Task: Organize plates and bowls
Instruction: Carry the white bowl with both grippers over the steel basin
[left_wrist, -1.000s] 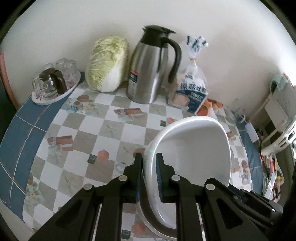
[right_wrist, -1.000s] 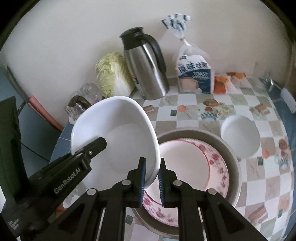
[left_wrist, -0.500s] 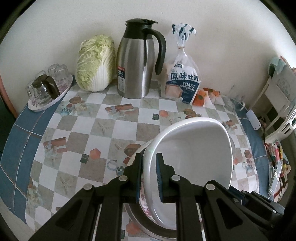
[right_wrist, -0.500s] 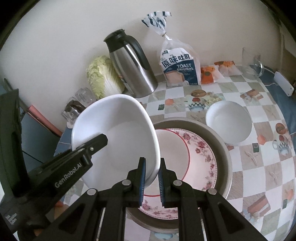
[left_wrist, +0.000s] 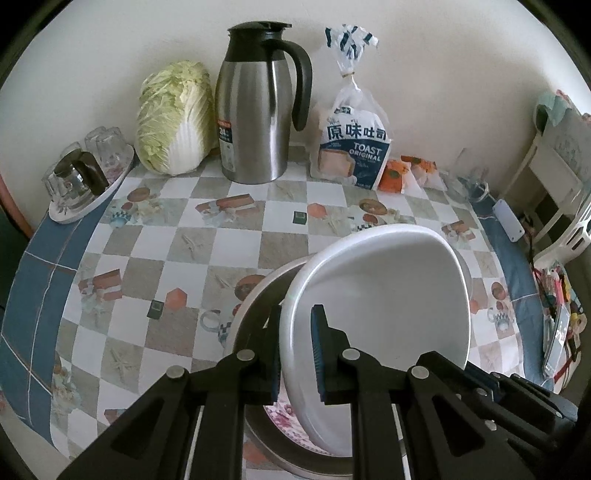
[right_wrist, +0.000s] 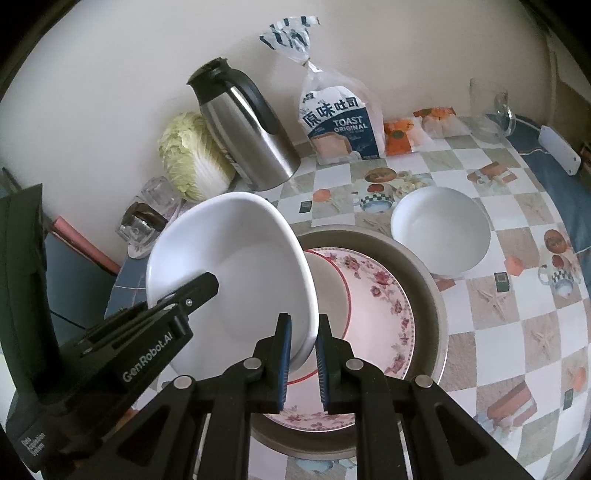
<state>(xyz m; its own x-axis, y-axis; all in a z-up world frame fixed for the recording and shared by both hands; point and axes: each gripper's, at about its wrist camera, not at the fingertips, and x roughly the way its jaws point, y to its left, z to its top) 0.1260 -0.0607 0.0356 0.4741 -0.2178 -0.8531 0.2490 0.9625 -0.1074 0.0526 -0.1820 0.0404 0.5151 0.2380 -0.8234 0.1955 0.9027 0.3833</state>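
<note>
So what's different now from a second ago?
Both grippers, left and right, stay clamped on the big bowl and have carried it lower over the flowered plate in the metal basin. The small bowl, jug, cabbage and bread haven't moved.

Big bowl is plain white, same as the small bowl toward the table's right edge. Plate is white with pink-red flowers and a red ring, sitting in a grey metal basin. Tablecloth is white-and-beige checks with a blue border. Grippers are black with blue pads.
</note>
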